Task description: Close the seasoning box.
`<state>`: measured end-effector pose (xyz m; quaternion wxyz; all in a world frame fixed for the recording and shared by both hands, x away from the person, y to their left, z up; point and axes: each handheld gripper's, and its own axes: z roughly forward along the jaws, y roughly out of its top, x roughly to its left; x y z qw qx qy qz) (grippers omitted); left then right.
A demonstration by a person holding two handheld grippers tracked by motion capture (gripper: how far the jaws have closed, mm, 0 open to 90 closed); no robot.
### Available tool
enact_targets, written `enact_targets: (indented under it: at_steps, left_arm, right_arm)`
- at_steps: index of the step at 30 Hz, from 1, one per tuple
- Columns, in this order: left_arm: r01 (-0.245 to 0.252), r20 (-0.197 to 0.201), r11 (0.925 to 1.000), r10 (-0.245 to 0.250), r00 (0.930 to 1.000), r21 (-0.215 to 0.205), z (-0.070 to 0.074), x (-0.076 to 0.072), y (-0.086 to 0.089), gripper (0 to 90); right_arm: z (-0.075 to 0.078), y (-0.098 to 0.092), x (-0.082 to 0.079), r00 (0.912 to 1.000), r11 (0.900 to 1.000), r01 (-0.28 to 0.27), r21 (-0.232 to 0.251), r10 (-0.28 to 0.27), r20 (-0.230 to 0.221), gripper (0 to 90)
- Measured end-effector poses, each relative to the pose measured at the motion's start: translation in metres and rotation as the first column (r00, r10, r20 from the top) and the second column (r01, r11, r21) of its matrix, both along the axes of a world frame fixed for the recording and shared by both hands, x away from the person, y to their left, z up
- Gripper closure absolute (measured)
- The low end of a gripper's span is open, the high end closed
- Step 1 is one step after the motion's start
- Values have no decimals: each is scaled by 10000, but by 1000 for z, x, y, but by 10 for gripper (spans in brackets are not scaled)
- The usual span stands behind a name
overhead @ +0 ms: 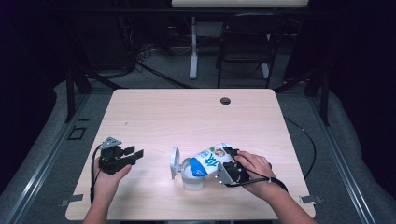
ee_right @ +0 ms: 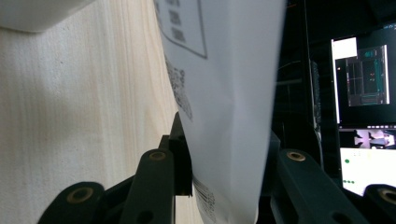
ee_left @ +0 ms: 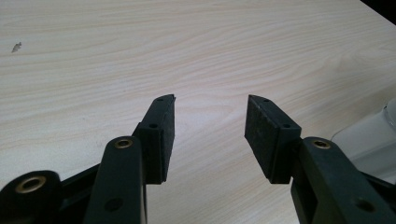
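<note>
Pouring step underway: right gripper (overhead: pixel 228 164) fingers clamp tilted carton (overhead: pixel 208 161) over white cup (overhead: pixel 192 177). Left gripper (overhead: pixel 125 155) fingers wide, idle above tabletop (overhead: pixel 187 116). Next: tip carton upright gently, no spills.

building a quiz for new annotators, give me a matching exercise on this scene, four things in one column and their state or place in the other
Things:
1. carton
2. white cup
3. left gripper
4. cable hole

States or places:
A. open, nothing between its jaws
B. at the far edge of the table
C. tipped on its side, clamped in the right gripper
D. standing below the carton's lowered end

Pairs: 1-C, 2-D, 3-A, 4-B
</note>
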<state>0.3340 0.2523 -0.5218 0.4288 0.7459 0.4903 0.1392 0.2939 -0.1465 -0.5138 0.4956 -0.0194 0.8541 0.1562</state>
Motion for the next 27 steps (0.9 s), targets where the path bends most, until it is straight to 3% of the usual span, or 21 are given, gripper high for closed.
enact_targets:
  at_steps: [10,15,17,23,27]
  left_arm:
    - [-60,78,10000,61,10000,-36,0,0,0,532]
    - [-68,81,10000,68,9999,-42,0,0,0,533]
    - [-62,77,10000,63,10000,-41,0,0,0,532]
    - [5,-17,10000,-5,10000,29,1,0,0,531]
    - [-51,44,10000,51,10000,16,0,0,-1,532]
  right_arm:
    - [-6,-2,-2,9977,9969,213,763,-163,-655,681]
    - [-7,-4,-2,9948,9862,363,1613,-203,-996,683]
    - [-6,-4,-2,9945,9876,477,1499,-330,-990,685]
    - [-8,-5,-4,9913,9777,545,2028,-285,-1288,688]
    - [-7,-5,-3,9873,9619,700,2642,-290,-1561,688]
